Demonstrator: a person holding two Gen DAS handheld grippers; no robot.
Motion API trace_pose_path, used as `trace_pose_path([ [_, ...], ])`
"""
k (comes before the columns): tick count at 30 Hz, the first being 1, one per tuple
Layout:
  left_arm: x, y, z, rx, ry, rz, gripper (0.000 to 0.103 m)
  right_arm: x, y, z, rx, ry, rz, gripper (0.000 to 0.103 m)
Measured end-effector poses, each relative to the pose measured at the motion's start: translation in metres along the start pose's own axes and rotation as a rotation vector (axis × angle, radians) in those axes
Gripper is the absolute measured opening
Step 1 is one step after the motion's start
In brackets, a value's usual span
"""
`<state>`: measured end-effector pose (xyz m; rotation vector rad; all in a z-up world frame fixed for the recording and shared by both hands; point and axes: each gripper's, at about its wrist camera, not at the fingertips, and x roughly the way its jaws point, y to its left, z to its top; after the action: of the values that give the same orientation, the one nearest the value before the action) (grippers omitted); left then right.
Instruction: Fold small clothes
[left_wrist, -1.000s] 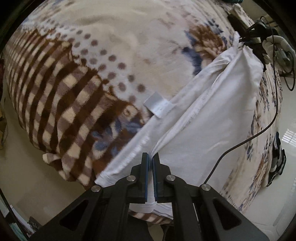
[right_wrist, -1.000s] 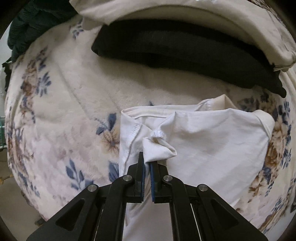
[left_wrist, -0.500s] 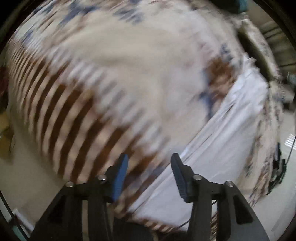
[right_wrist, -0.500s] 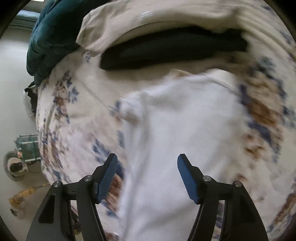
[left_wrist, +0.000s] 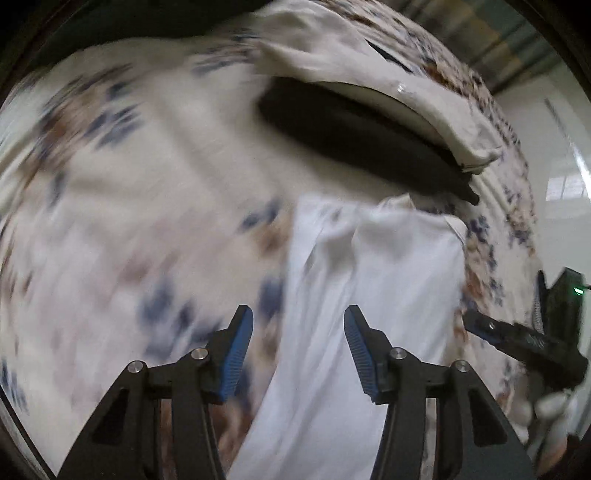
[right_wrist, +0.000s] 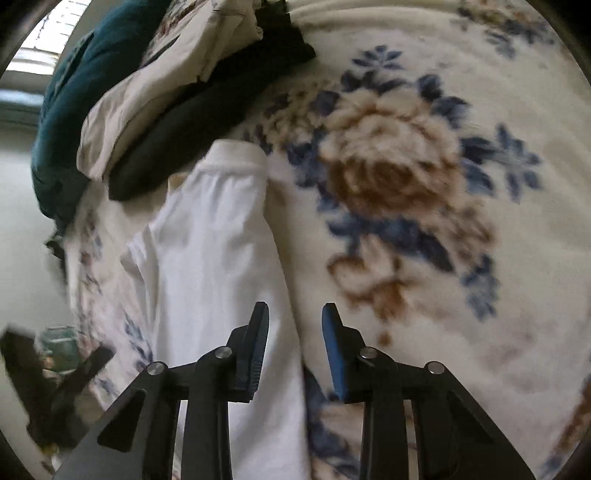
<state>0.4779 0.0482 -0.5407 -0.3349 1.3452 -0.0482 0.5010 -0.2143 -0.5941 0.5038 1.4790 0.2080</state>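
A white garment (left_wrist: 369, 302) lies folded lengthwise on a floral fleece blanket (left_wrist: 147, 221); it also shows in the right wrist view (right_wrist: 218, 258) as a long narrow strip. My left gripper (left_wrist: 298, 332) is open and empty, above the garment's left edge. My right gripper (right_wrist: 294, 325) is open and empty, above the garment's right edge where it meets the blanket (right_wrist: 406, 184). The right gripper's body shows at the right edge of the left wrist view (left_wrist: 524, 343).
A folded black garment (left_wrist: 362, 140) lies under a cream one (left_wrist: 369, 70) just beyond the white garment; both show in the right wrist view (right_wrist: 192, 122). A dark teal fabric (right_wrist: 74, 110) lies further left. Pale floor (left_wrist: 554, 166) lies past the bed edge.
Both grippers were shut on the white garment a second ago; they have let go, opened and swung round. The garment now lies flat as a narrow strip.
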Motion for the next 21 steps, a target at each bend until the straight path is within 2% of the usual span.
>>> trace_pose_path([
  [2,0.021,-0.013,0.017,0.049,0.017,0.025,0.046,0.005,0.0,0.014,-0.013,-0.019,0.02,0.034],
  [3,0.029,-0.019,0.023,0.069,0.014,0.027,0.039,0.008,0.002,0.023,-0.021,-0.029,0.037,0.035],
  [4,0.033,-0.022,0.026,0.087,-0.002,0.012,0.026,0.012,0.005,0.029,-0.027,-0.03,0.051,0.039],
  [5,0.035,-0.026,0.031,0.1,-0.014,0.007,0.005,0.016,0.007,0.035,-0.032,-0.031,0.069,0.039],
  [7,0.035,-0.026,0.033,0.121,-0.033,0.003,0.005,0.026,0.01,0.043,-0.056,-0.029,0.086,0.038],
  [8,0.034,-0.022,0.033,0.122,-0.043,-0.013,0.005,0.03,0.015,0.044,-0.067,-0.028,0.094,0.02],
  [9,0.034,-0.015,0.034,0.121,-0.046,-0.017,0.005,0.032,0.016,0.045,-0.082,-0.041,0.094,0.008],
  [10,0.038,-0.008,0.039,0.113,-0.033,-0.028,0.005,0.034,0.018,0.044,-0.082,-0.057,0.079,0.003],
  [13,0.054,0.017,0.055,0.032,0.026,-0.098,0.005,0.035,0.012,0.047,-0.016,-0.085,0.055,0.002],
  [16,0.049,0.031,0.059,-0.012,0.061,-0.243,0.01,0.034,0.005,0.052,0.057,-0.067,0.062,0.004],
  [17,0.042,0.039,0.059,-0.023,0.056,-0.318,0.019,0.031,0.003,0.052,0.08,-0.048,0.093,0.01],
  [18,0.038,0.044,0.059,-0.025,0.045,-0.348,0.038,0.028,0.001,0.052,0.086,-0.039,0.12,0.016],
  [20,0.037,0.051,0.061,-0.02,0.024,-0.392,0.062,0.02,0.001,0.053,0.075,-0.032,0.164,0.055],
  [21,0.044,0.053,0.062,-0.025,0.039,-0.414,0.063,0.017,-0.003,0.054,0.066,-0.019,0.181,0.06],
])
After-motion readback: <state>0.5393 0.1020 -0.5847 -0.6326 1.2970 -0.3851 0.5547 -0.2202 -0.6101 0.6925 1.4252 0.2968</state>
